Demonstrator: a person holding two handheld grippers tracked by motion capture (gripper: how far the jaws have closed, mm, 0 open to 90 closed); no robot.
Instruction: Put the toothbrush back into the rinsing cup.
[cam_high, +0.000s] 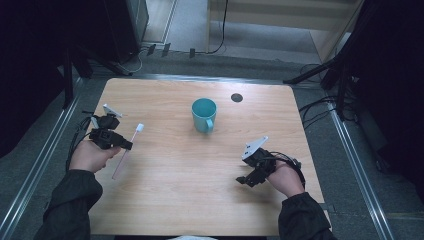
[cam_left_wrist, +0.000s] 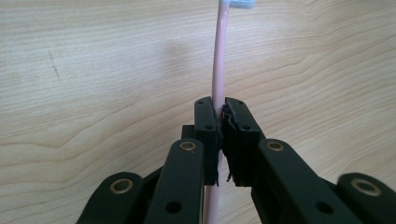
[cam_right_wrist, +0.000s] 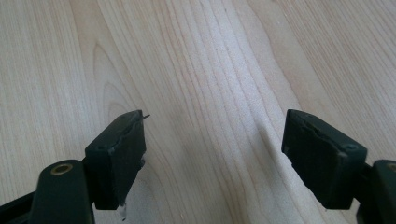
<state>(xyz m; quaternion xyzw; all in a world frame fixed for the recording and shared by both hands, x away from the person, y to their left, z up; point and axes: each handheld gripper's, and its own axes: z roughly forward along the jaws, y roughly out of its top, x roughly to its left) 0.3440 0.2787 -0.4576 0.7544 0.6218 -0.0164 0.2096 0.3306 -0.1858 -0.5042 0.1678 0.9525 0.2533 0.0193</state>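
The toothbrush (cam_high: 128, 148) lies left of the cup (cam_high: 204, 114) on the table (cam_high: 190, 195).

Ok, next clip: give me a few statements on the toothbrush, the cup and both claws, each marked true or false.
1. The left claw is shut on the toothbrush. True.
2. The right claw grips the cup. False: its jaws stand open over bare table.
3. The toothbrush stands in the cup. False: it is apart from the cup, in the left claw.
4. The cup is upright. True.
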